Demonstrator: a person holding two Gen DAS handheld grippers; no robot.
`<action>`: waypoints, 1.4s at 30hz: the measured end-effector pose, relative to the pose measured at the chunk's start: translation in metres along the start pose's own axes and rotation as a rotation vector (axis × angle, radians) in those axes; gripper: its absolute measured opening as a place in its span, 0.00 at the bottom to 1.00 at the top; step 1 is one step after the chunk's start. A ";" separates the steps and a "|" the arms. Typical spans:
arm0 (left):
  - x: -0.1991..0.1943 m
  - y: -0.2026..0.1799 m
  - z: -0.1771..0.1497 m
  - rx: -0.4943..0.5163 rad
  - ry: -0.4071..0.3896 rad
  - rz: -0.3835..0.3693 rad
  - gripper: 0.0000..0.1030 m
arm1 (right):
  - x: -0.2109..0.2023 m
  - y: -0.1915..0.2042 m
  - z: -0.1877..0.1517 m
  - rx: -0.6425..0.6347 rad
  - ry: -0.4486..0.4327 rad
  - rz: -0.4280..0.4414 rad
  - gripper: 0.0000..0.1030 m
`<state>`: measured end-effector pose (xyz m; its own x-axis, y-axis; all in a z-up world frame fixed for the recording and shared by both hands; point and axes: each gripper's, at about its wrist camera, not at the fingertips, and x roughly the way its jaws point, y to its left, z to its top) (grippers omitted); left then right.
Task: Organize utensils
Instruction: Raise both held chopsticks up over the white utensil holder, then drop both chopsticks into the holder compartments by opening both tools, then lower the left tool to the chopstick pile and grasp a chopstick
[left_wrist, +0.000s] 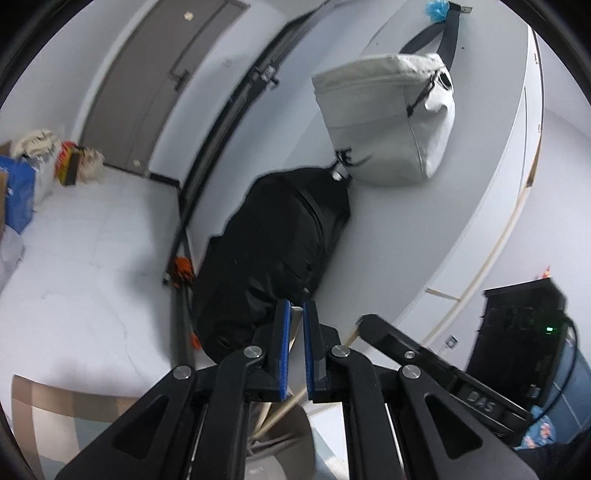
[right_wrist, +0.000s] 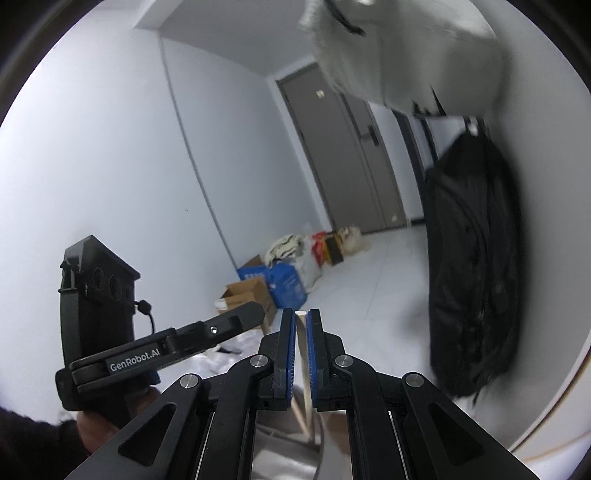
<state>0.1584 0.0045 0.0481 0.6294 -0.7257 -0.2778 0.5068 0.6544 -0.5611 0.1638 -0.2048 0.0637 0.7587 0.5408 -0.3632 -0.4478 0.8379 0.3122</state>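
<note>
Two black handheld grippers are held up side by side in a white room. The right gripper (right_wrist: 303, 321) is closed on a pale wooden stick (right_wrist: 303, 365), its long axis running along the fingers, tip pointing forward. The left gripper (left_wrist: 293, 314) is closed on a flat pale utensil (left_wrist: 294, 325), pointing forward too. A black bag (left_wrist: 280, 251) hangs on the wall behind.
</note>
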 end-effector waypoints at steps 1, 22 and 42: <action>0.001 -0.001 0.000 0.001 0.014 -0.005 0.02 | 0.001 -0.005 -0.001 0.032 0.016 0.008 0.08; -0.072 -0.031 -0.028 0.067 0.045 0.268 0.66 | -0.094 -0.023 -0.038 0.229 0.009 -0.077 0.85; -0.088 -0.038 -0.123 0.071 0.249 0.471 0.81 | -0.117 0.002 -0.101 0.249 0.254 -0.090 1.00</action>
<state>0.0116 0.0170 -0.0017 0.6440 -0.3726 -0.6682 0.2475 0.9279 -0.2789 0.0258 -0.2589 0.0182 0.6341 0.4928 -0.5959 -0.2317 0.8563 0.4616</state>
